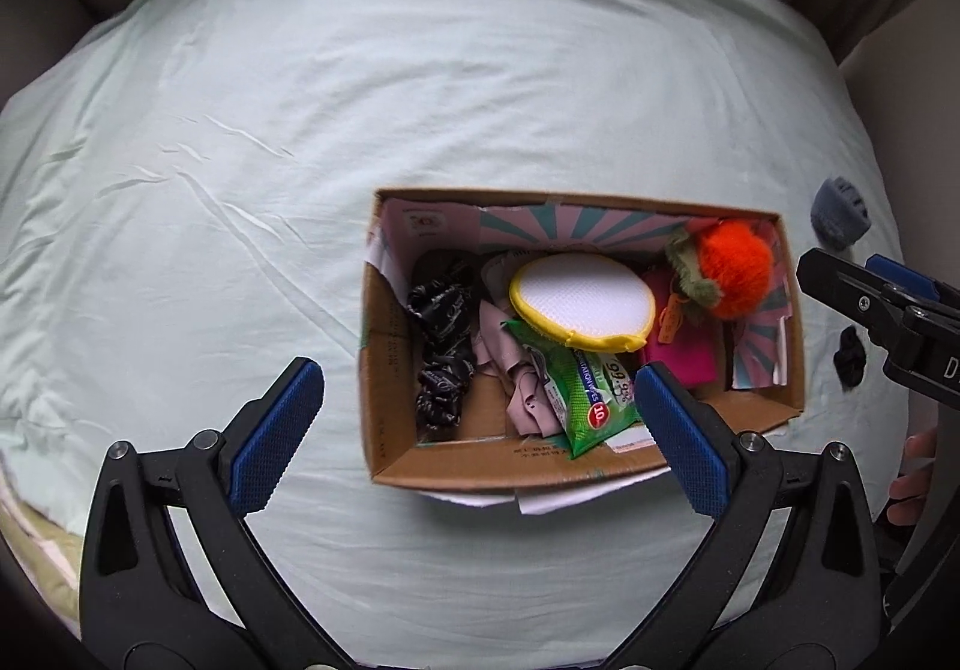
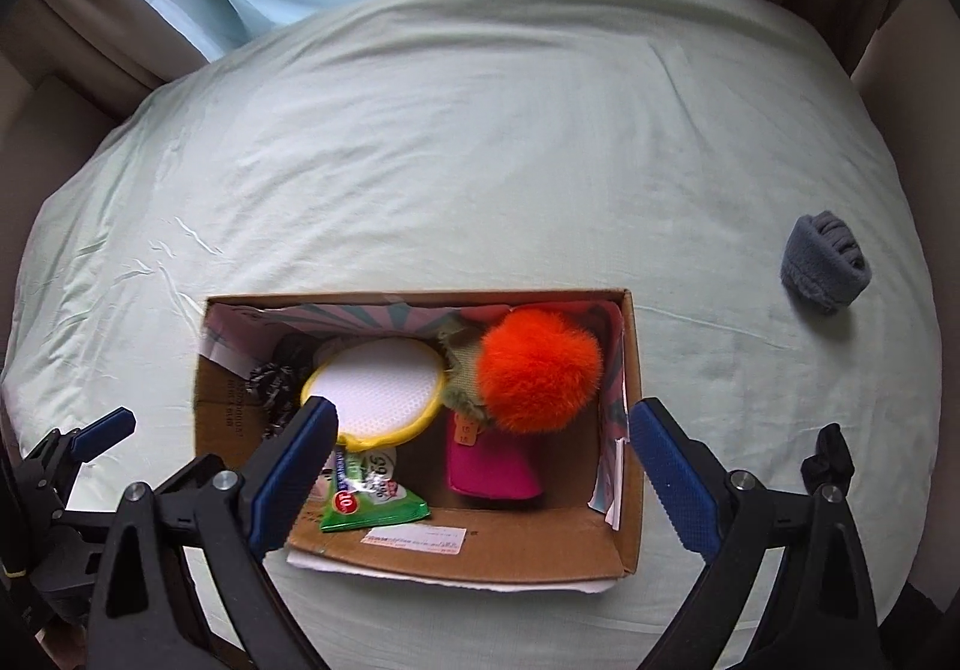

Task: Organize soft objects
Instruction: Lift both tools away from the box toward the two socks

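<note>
An open cardboard box (image 1: 384, 370) (image 2: 630, 430) lies on the pale green bed sheet (image 1: 300, 129). Inside are an orange fluffy pompom toy (image 1: 732, 268) (image 2: 540, 370), a yellow-rimmed white round pad (image 1: 582, 298) (image 2: 375, 388), a green wipes pack (image 1: 576, 400) (image 2: 372, 502), a pink pouch (image 1: 678, 364) (image 2: 492, 466), a black patterned cloth (image 1: 438, 346) and a mauve cloth (image 1: 510, 364). My left gripper (image 1: 480, 430) hovers open above the box's left part, holding nothing. Above the right part my right gripper (image 2: 483, 466) hangs open and empty.
A rolled grey sock (image 1: 837, 217) (image 2: 825, 271) lies on the sheet right of the box. A small black soft item (image 1: 849, 361) (image 2: 828, 460) sits nearer, by the right gripper. A person in a light blue top stands at the far side. Brown curtains flank the bed.
</note>
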Available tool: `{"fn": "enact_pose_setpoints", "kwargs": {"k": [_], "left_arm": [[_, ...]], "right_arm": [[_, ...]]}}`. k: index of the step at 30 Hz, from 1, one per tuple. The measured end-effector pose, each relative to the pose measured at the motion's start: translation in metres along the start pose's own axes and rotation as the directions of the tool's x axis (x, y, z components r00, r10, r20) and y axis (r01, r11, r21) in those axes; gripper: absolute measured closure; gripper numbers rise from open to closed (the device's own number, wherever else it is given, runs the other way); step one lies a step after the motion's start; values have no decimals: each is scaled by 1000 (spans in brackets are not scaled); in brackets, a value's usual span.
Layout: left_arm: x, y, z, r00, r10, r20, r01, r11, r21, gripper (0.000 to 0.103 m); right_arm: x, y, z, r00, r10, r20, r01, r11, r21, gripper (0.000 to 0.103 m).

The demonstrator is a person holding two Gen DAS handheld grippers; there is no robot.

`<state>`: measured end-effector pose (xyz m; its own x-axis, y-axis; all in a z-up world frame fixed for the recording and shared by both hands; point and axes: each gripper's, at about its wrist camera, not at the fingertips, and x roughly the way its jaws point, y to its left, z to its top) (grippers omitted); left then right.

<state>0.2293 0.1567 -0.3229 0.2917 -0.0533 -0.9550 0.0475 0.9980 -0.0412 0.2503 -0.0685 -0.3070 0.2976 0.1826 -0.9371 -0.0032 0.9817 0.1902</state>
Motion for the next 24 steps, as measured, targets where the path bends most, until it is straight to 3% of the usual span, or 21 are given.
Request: {"fn": "enact_pose_setpoints", "kwargs": {"k": [7,14,24], "left_arm": [[-65,8,-10,994,8,110,-5,1000,-28,0],[-135,17,-34,975,16,223,-2,998,-64,0],[-234,21,-76,923,53,382,-19,996,-91,0]], "right_arm": [[-59,16,-9,994,16,104,-12,999,-40,6],[-125,29,-31,977,36,211,-25,998,-55,6],[-219,27,-78,932,39,359,-22,999,-49,6]]}}
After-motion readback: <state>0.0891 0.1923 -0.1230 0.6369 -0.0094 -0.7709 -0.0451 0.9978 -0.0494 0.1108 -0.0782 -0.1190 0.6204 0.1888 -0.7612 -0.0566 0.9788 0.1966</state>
